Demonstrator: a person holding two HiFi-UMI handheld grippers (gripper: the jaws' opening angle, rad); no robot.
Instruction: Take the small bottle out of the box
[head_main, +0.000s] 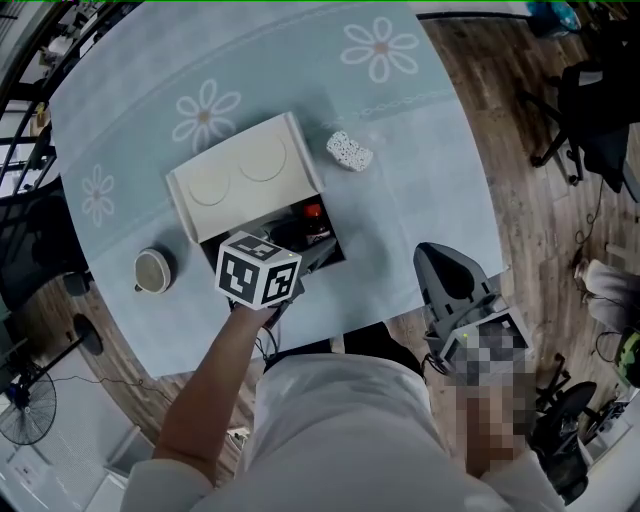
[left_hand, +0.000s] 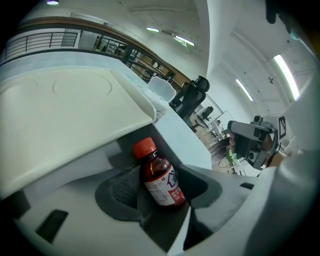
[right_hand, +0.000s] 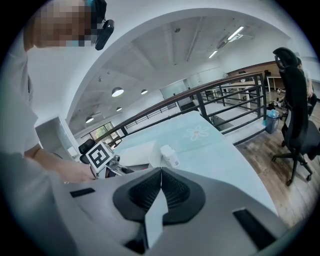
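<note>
A: Where's the target?

B: Small amber-brown bottle with a red screw cap (left_hand: 160, 176). It's inside the white hinged-lid box with a dark interior (head_main: 245, 175), toward the 2 o'clock corner of the open tray in the head view. It leans, with the cap tipped to 11 o'clock in the left gripper view.

A: Claws?

B: Left gripper (head_main: 306, 250) reaches into the box, jaws apart, one pad on each side of the bottle's body. The 3 o'clock pad sits right by the label, and a dark gap shows at the 9 o'clock pad. No firm clamp visible. Right gripper (right_hand: 161, 182) hangs off the table edge at 4 o'clock, pads together, nothing between them.

A: How will it handle?

B: My judgement: light and stiff-walled, glass or hard plastic, can't tell which. It's round and glossy, so it's likely to slip or roll in the pads. Looks filled, so keep it near upright. Best hold is across the labelled belly, below the shoulder. The cap is narrow and gives poor purchase. The lid overhangs at 12 o'clock, so the lift must clear it.

A: Any writing?

B: White label with a red lower band and a house-shaped outline. The print is too small to read, and no brand is legible.

A: Neighbours?

B: White speckled sponge (head_main: 348, 151) at 1 o'clock of the box and round pale cup (head_main: 152, 270) at 8 o'clock. Both sit on the pale blue daisy-print cloth (head_main: 430, 170).
</note>
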